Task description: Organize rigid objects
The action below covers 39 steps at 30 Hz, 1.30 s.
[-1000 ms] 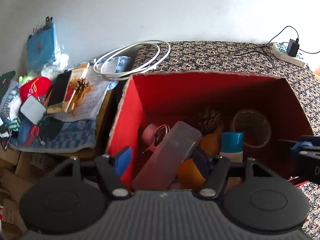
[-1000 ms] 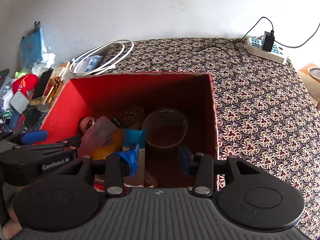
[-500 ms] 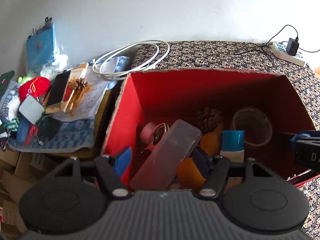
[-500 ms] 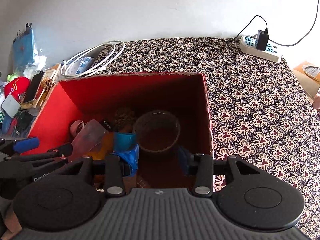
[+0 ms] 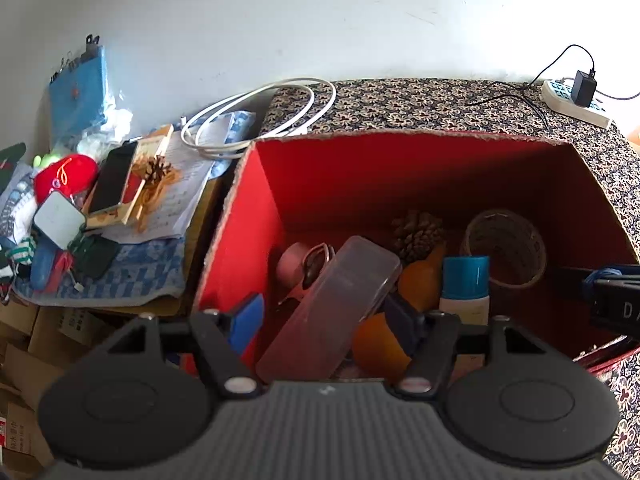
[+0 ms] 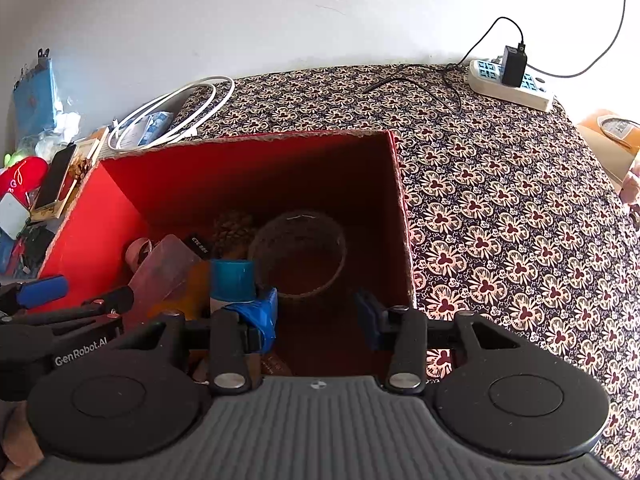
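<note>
A red-lined box [image 5: 260, 208] [image 6: 396, 184] stands on the patterned table. Inside lie a clear plastic case [image 5: 332, 304] [image 6: 160, 268], a pine cone [image 5: 418, 232] [image 6: 234, 226], an orange object [image 5: 420, 280], a blue-capped bottle [image 5: 465, 280] [image 6: 232, 280], a pink item [image 5: 290, 264] and a tape roll [image 5: 504, 248] [image 6: 298, 256]. My left gripper [image 5: 326, 316] is open and empty over the box's near left part, its fingers either side of the clear case. My right gripper [image 6: 316, 312] is open and empty over the near right part, above the tape roll.
A white cable coil [image 5: 260, 120] [image 6: 172, 112] lies behind the box. A power strip with a charger [image 5: 576, 100] [image 6: 512, 80] sits at the table's back right. A cluttered pile with a phone [image 5: 114, 178], a second pine cone [image 5: 156, 170] and a red cap [image 5: 64, 176] lies left.
Both grippers have drawn back and risen slightly from the box. The right view has shifted to the right, showing more table. Both stay open and empty.
</note>
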Tool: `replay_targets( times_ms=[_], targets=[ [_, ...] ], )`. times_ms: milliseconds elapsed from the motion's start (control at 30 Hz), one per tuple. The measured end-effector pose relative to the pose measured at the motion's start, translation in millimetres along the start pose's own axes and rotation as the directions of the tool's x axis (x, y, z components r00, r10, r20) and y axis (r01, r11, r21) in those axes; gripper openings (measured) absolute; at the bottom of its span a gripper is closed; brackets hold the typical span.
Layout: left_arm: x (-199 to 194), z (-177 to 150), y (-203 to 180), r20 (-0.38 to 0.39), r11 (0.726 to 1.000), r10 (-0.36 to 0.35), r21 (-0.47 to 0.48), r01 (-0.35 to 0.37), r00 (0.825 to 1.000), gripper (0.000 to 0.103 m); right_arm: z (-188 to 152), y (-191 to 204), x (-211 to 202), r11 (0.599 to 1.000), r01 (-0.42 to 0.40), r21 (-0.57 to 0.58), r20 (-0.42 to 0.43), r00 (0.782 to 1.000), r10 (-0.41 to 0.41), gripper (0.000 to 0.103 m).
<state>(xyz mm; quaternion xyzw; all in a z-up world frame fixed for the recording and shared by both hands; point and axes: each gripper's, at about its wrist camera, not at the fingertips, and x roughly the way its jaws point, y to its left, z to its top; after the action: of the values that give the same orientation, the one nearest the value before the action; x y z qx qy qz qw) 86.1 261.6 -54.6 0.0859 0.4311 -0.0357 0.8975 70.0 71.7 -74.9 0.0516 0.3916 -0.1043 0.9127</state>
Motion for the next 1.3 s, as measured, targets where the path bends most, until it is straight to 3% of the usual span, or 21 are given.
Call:
replay_targets(
  times_ms=[1300],
  targets=[
    [15,2,2,-0.01,0.999,-0.047,0.023,0.047,0.999,0.068,-6,3,6,1.0,-0.028,0.013,0.018,0.999,0.028,0.028]
  ],
)
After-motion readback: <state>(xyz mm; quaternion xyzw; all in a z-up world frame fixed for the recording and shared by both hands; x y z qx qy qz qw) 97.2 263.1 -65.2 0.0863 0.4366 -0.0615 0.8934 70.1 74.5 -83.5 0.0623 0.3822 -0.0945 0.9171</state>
